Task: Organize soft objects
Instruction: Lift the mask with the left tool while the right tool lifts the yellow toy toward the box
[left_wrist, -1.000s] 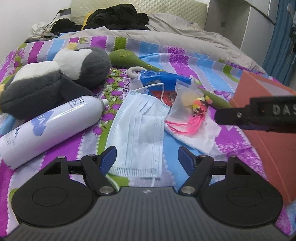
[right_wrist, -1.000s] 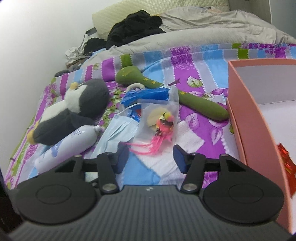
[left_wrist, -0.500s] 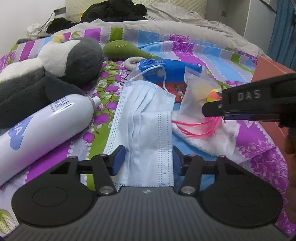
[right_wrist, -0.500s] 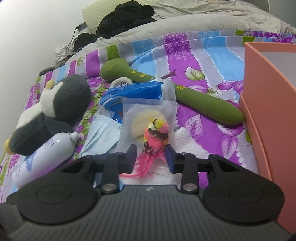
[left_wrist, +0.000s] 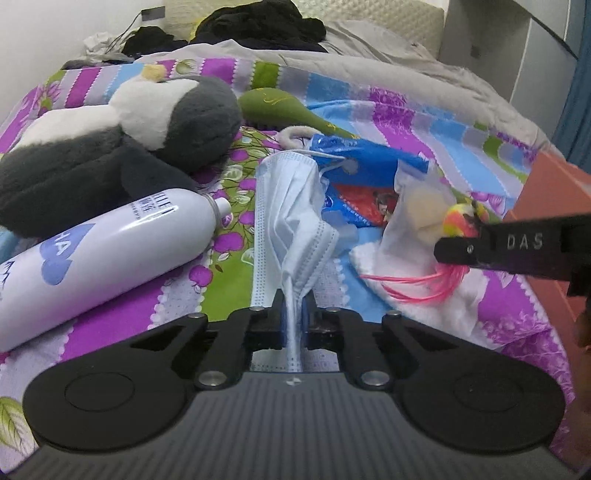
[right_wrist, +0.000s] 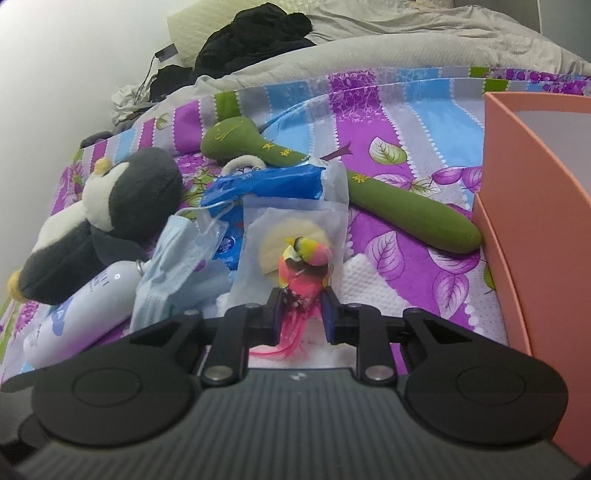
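Striped purple, blue and green bedding covers the bed you are working on, with a grey quilt and dark clothes bunched toward the headboard. Your left gripper has its jaws nearly together, clamped on the near edge of the pale blue face mask, which bunches and creases where it rises from the grip; it comes in low and level over the bedding. Your right gripper is pinched on the pink feathered toy bird, its pink tail feathers trailing down between the pads; the bird sits against a clear plastic bag lying on a white paper towel. From the left wrist view, the right gripper's finger reaches in from the right edge, touching the bird's yellow-orange head. Left of the mask lies a white spray bottle on its side, just beside a grey and white plush penguin. Beyond the mask sit a blue plastic package and a long green plush object, whose far end nears the salmon-coloured box at your right.
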